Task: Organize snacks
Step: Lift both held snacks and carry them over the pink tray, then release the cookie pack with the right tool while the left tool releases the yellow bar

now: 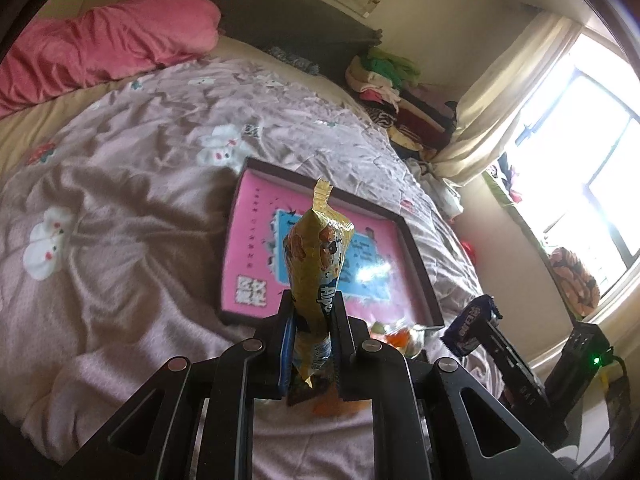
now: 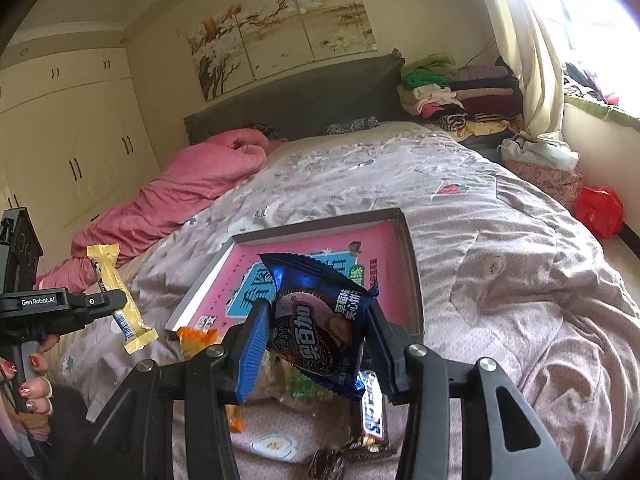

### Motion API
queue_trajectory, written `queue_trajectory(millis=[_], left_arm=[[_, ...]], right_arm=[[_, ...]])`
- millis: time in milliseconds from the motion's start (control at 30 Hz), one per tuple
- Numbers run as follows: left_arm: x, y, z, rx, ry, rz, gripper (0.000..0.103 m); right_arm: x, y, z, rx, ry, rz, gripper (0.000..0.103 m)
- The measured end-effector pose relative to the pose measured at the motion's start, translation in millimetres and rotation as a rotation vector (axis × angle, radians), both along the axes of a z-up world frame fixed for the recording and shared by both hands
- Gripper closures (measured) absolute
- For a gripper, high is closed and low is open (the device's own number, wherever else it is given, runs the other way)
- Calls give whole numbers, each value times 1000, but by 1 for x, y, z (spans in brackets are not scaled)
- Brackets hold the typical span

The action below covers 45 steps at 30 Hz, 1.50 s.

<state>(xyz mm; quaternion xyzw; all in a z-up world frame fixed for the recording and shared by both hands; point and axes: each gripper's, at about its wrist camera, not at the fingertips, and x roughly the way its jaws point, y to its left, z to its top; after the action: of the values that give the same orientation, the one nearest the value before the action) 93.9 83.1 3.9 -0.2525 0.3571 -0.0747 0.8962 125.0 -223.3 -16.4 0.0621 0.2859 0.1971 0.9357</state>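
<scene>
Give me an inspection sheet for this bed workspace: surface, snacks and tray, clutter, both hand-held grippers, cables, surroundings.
Surface: bed with a rumpled pinkish quilt.
Job's things: shallow tray with a pink printed bottom lies on the quilt, no snacks seen in it; loose snack pile on the quilt at its near edge.
Clutter: pink blanket and stacked clothes by the headboard.
Grippers: left hand-held gripper shut on a yellow snack packet; right hand-held gripper shut on a blue cookie packet; both held above the quilt.
Cables: one dark lead at the left view's right edge.
Surroundings: wardrobe, wall painting, curtain, bright window.
</scene>
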Motion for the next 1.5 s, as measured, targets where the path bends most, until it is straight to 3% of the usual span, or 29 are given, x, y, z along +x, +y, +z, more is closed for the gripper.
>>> queue_trajectory(millis=[633, 1500], left_arm=[[46, -17, -4, 42, -11, -11, 87], [86, -2, -56, -18, 68, -35, 87]], right_arm=[[27, -20, 0, 16, -12, -55, 56], [63, -18, -22, -44, 43, -99, 56]])
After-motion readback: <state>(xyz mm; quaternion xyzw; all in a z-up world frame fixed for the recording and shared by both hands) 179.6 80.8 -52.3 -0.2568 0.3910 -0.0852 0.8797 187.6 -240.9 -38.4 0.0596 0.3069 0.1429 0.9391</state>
